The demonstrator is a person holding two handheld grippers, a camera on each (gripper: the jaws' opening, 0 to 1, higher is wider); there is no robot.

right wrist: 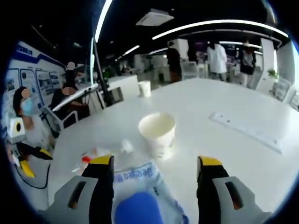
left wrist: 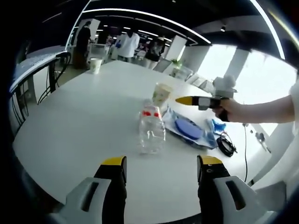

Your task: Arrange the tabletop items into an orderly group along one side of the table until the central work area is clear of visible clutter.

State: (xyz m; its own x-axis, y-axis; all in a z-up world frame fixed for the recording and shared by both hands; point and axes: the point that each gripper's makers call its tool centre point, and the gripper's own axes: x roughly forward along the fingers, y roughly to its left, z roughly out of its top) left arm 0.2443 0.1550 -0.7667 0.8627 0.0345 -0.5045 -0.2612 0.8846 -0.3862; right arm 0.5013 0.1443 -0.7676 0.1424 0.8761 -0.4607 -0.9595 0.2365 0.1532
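Clear plastic bottle [left wrist: 152, 130], landmark: upright mid-table [left wrist: 70, 121], red on its label, contents not discernible.
Paper cup [left wrist: 161, 94]: just behind the bottle, upright, inside looks empty.
Blue-and-clear packet [left wrist: 189, 129]: beside the bottle, flat.
Second cup [left wrist: 95, 65]: far beyond the bottle, near the table's edge.
Left gripper [left wrist: 161, 170]: before the bottle, jaws wide apart, holding nothing.
Right gripper [right wrist: 154, 170]: jaws wide apart over the packet, nothing held.
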